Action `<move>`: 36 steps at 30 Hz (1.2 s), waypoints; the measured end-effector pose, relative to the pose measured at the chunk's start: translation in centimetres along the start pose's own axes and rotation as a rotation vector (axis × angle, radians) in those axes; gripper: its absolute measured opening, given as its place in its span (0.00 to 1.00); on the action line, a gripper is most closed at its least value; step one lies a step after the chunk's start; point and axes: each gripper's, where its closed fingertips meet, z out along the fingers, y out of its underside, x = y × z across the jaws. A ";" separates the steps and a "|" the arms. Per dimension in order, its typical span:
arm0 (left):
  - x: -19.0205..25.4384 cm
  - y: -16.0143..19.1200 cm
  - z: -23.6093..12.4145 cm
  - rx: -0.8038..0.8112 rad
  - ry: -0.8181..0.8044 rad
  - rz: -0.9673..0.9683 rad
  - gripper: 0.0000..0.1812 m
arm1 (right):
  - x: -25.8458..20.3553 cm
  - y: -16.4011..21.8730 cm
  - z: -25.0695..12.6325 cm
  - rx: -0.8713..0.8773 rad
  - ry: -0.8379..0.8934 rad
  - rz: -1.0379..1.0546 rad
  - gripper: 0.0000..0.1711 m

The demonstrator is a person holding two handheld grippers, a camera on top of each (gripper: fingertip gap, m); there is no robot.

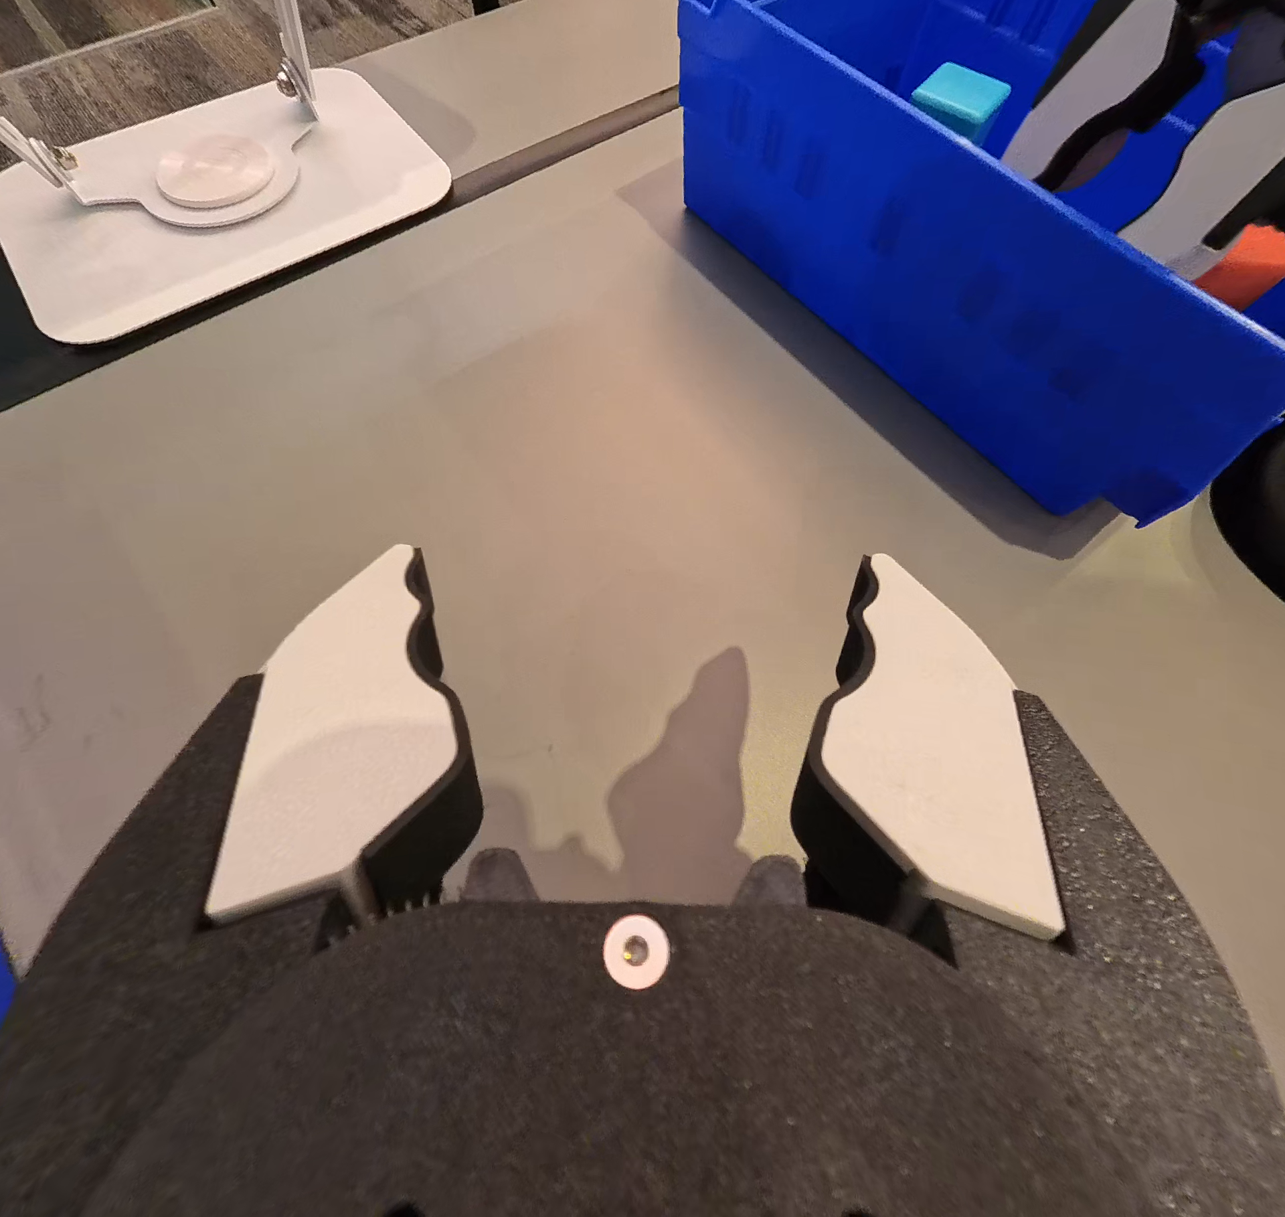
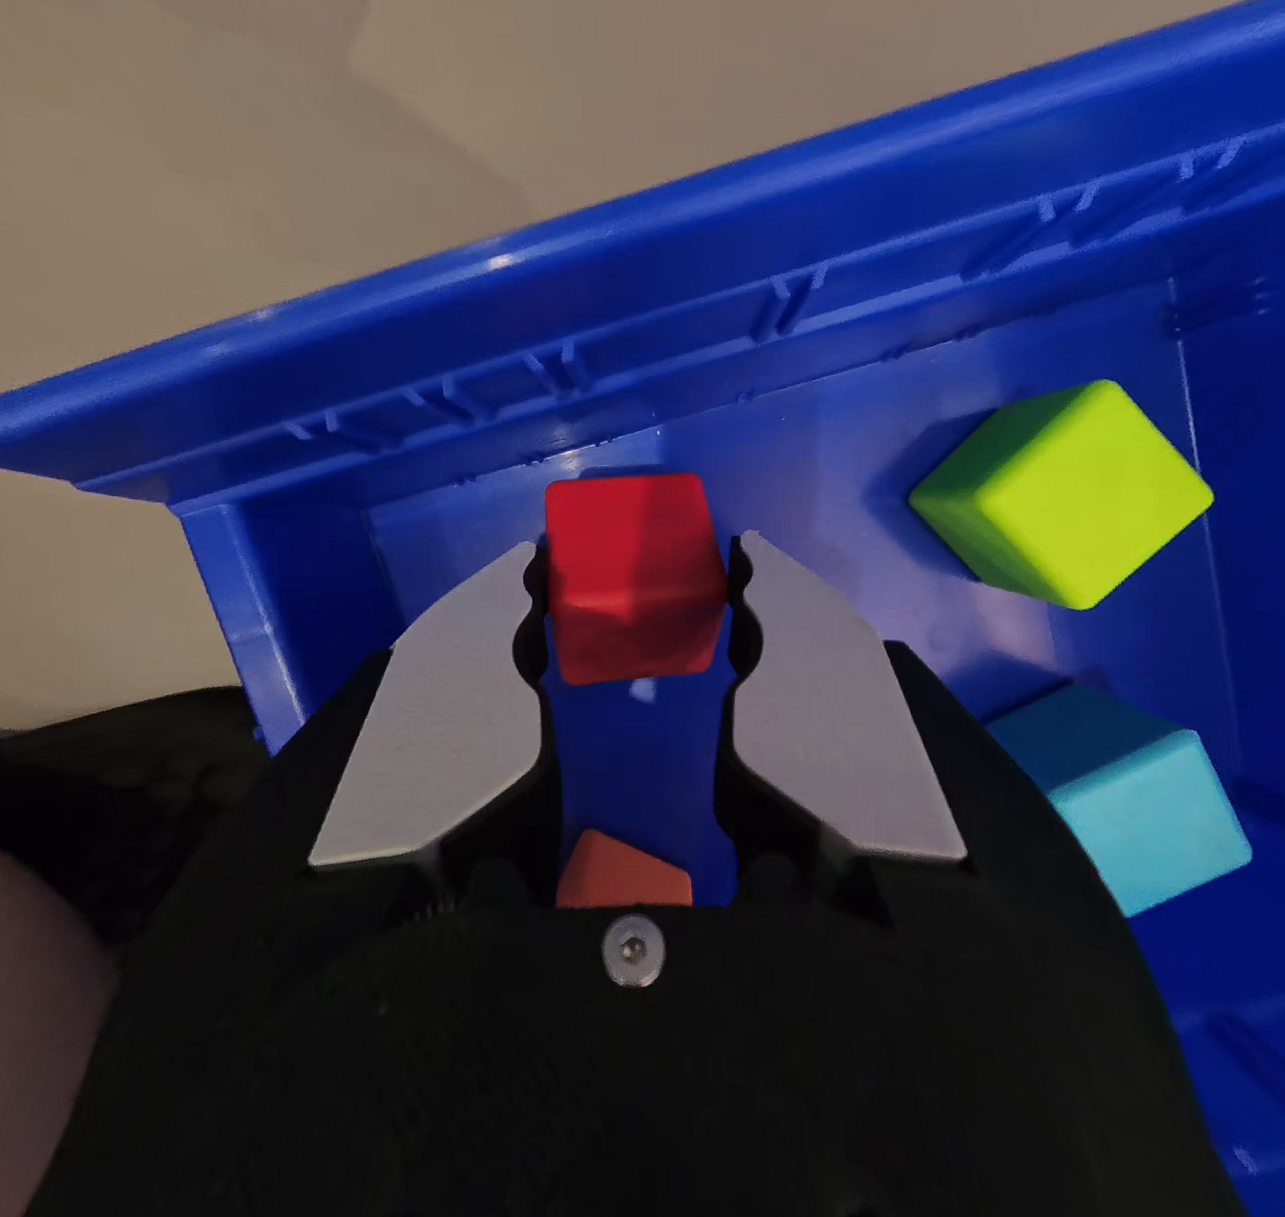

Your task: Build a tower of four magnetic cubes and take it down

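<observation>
The right gripper (image 2: 634, 575) reaches into the blue bin (image 2: 695, 265), its fingers pinching the red cube (image 2: 629, 575) at their tips. Behind them, an orange block (image 2: 619, 870), probably another cube, is mostly hidden. A lime cube (image 2: 1064, 495) and a cyan cube (image 2: 1140, 808) lie right of the fingers. The left gripper (image 1: 643, 558) hangs spread and empty above the grey table (image 1: 556, 418); carpet (image 1: 104, 1) shows beyond.

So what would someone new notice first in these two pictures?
The red cube between the fingers of the right hand-held gripper, inside the blue bin. Beside it lie a lime cube and a light blue cube. The left hand-held gripper hangs open over bare table.
</observation>
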 end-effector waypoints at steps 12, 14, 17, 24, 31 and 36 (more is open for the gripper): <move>0.5 0.2 0.2 -0.006 0.020 0.004 0.62 | -0.6 0.2 -1.7 0.071 -0.039 0.109 0.35; 0.5 0.1 0.0 0.000 0.020 0.005 0.62 | -0.1 -0.3 -3.1 0.112 0.028 0.100 0.34; 0.5 -0.5 -0.4 0.015 0.018 0.005 0.62 | 1.7 -1.1 -7.3 0.195 0.245 0.092 0.34; -4.9 -7.2 -7.4 0.168 -0.110 0.027 0.63 | 8.7 7.3 -17.3 0.194 0.787 0.684 0.33; -18.7 -9.4 -19.0 0.128 -0.424 -0.044 0.63 | 10.3 10.7 -12.6 0.172 0.613 1.020 0.26; -29.8 -1.6 -22.7 -0.006 -0.597 -0.271 0.51 | 9.0 11.7 -9.3 0.050 0.446 1.106 0.16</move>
